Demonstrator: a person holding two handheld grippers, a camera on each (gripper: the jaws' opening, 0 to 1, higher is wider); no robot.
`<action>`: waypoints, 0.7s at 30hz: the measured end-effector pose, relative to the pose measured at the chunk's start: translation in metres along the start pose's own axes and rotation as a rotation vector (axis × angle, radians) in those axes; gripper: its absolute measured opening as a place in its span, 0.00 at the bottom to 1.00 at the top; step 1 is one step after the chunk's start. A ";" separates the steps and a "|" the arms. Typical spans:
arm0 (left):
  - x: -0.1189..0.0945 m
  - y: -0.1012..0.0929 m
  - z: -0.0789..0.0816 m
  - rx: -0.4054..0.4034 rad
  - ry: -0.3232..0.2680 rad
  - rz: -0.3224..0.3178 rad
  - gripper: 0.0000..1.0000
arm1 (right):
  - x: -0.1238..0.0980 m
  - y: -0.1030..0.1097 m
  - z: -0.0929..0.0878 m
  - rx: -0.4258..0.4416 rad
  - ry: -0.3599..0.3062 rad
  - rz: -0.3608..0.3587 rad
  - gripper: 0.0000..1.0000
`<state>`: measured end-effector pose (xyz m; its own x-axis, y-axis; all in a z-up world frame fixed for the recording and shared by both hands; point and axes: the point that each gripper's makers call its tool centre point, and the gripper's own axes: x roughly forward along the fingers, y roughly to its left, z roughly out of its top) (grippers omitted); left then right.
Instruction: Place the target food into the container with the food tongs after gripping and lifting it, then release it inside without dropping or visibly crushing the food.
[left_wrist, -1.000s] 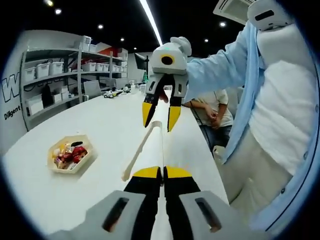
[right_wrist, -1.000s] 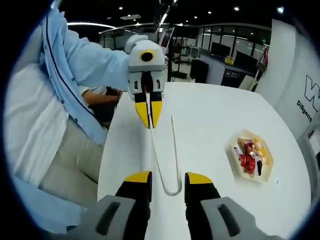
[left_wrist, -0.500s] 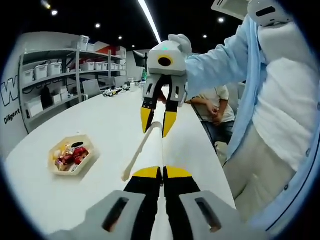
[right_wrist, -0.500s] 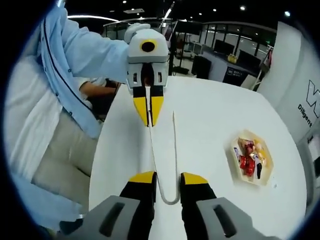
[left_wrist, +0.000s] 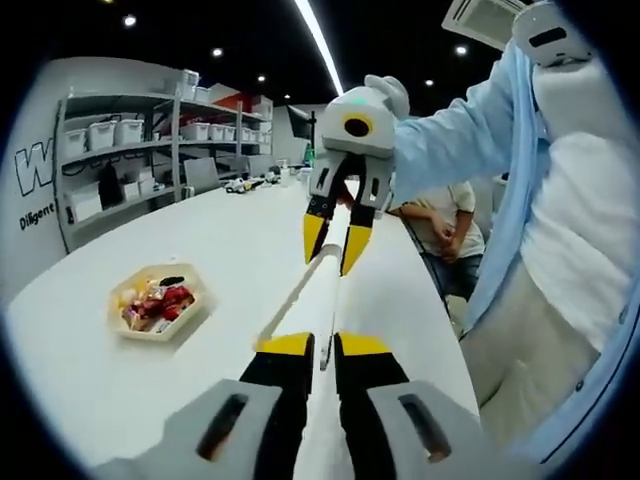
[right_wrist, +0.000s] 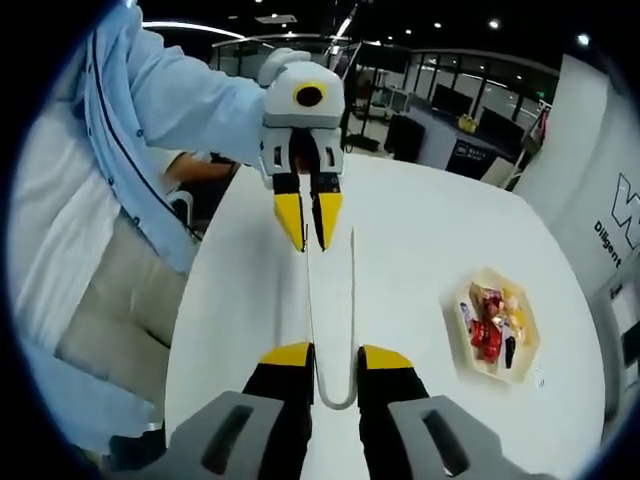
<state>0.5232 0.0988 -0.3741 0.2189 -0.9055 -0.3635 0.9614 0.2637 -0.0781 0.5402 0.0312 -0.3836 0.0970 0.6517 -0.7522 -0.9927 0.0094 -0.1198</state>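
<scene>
White food tongs (left_wrist: 318, 300) hang over the white table (left_wrist: 150, 235) between both grippers. My right gripper (right_wrist: 335, 357) is shut on the tongs' bent end (right_wrist: 336, 402); in the left gripper view it (left_wrist: 335, 244) comes in from above. One tong arm (right_wrist: 307, 265) runs between the jaws of my left gripper (right_wrist: 309, 221), which stand slightly apart, open. In its own view, the left gripper (left_wrist: 323, 346) has that arm in its gap. A beige hexagonal tray (left_wrist: 150, 333) holds wrapped snacks (left_wrist: 158, 300), apart from both grippers. In the right gripper view the tray (right_wrist: 452, 318) lies to the right.
A person in a light blue shirt (left_wrist: 450, 140) holds the grippers at the table's edge (right_wrist: 190, 330). Another person (left_wrist: 440, 215) sits behind. Shelves with bins (left_wrist: 110, 150) line the wall beyond the table.
My left gripper's jaws have parted slightly around the tong arm. The right gripper's jaws have come in onto the tongs' bent end. Both cameras shifted a little.
</scene>
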 end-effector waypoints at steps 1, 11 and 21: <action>0.000 0.001 0.000 -0.017 -0.006 0.001 0.11 | 0.000 -0.001 -0.001 -0.001 -0.003 -0.003 0.08; -0.002 0.013 -0.002 -0.037 -0.014 0.042 0.14 | 0.007 -0.015 -0.014 -0.001 0.004 -0.002 0.08; -0.027 0.003 0.001 -0.054 -0.044 0.092 0.16 | 0.028 -0.039 -0.029 0.006 0.021 0.004 0.08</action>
<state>0.5203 0.1233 -0.3633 0.3140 -0.8901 -0.3303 0.9269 0.3627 -0.0965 0.5838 0.0268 -0.4186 0.0949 0.6359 -0.7659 -0.9935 0.0117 -0.1134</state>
